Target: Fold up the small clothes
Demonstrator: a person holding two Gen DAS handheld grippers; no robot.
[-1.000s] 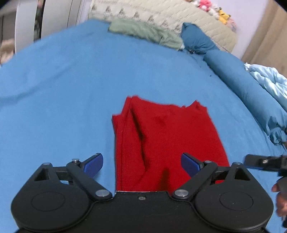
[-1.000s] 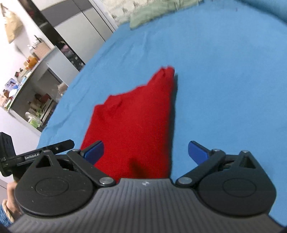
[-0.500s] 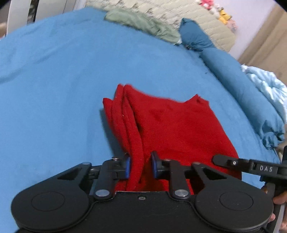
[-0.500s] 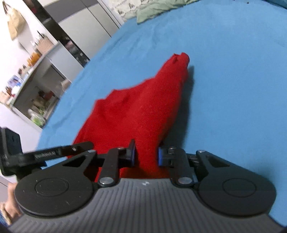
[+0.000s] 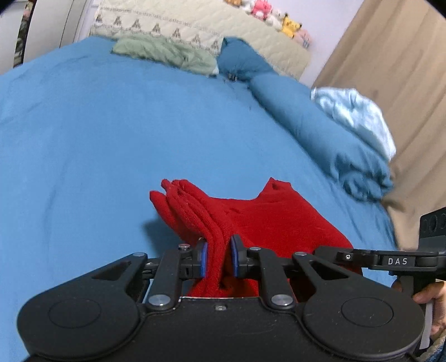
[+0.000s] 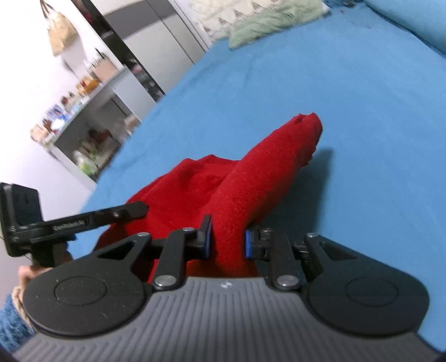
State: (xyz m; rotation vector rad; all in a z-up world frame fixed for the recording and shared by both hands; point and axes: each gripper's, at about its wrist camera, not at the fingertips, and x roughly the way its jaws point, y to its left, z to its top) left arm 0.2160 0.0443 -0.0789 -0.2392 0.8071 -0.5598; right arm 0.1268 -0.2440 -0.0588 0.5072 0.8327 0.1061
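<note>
left wrist view, nearest first: left gripper (image 5: 218, 259) closed down tight on a bunched near corner of the red garment (image 5: 267, 220), blue pads pressing several stacked layers. right wrist view: right gripper (image 6: 227, 242) likewise clamped on the other near corner of the red garment (image 6: 251, 181), cloth filling the narrow gap between the pads. both near corners look lifted off the blue bedsheet (image 5: 97, 144); a shadow shows under the raised edge, while the far edge seems to rest on the sheet, though i cannot tell exactly. judgement: mid-fold. layered edges suggest earlier folds are in; left to do is carrying the held edge over to the far edge, laying it down, letting go, smoothing. garment is thick, fuzzy, knit-like, solid red, a small notch at its far corner. beyond the garment: a rolled blue duvet (image 5: 320, 131), a pale blue cloth (image 5: 354, 114) on it, a green garment (image 5: 164, 53) by the quilted headboard (image 5: 195, 25).
</note>
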